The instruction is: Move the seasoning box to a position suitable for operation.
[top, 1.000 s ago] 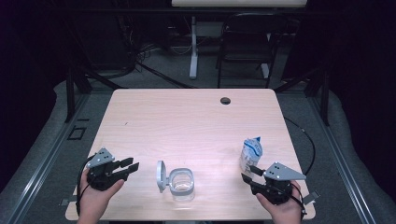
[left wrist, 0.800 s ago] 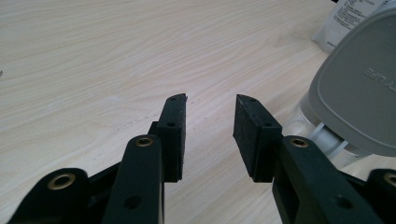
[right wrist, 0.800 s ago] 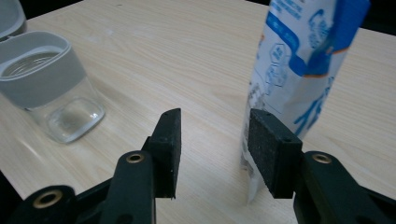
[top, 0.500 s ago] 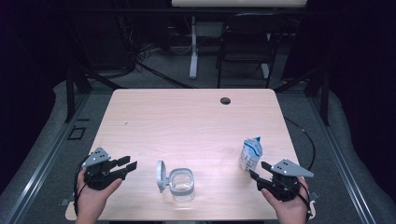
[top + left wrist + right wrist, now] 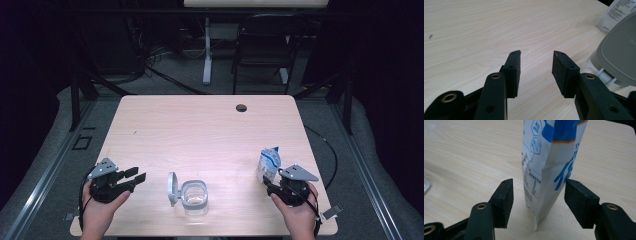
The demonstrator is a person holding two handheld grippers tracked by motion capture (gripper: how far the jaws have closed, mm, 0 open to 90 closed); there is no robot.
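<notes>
A white and blue pouch (image 5: 269, 162) stands upright on the table near its front right. My right gripper (image 5: 268, 182) reaches it from the front. In the right gripper view the pouch (image 5: 549, 157) stands between the two pads of my right gripper (image 5: 539, 182), with a gap on each side. Those jaws have just been opening and are open. At the front left, my left gripper (image 5: 136, 174) is open; its jaws have also just been opening. Nothing lies between the jaws of the left gripper (image 5: 536, 53). A clear container (image 5: 195, 196) with a raised grey lid (image 5: 171, 187) sits between the hands.
The wooden table (image 5: 200, 125) has a dark round hole (image 5: 241, 108) near its far edge. From the left gripper, the grey lid (image 5: 621, 57) is close on the right with the pouch (image 5: 617, 12) behind it. A chair (image 5: 265, 50) stands beyond the table.
The right jaws have spread apart from the pouch, which stays upright, and the right hand has shifted slightly. The left jaws have widened while that hand kept still.
</notes>
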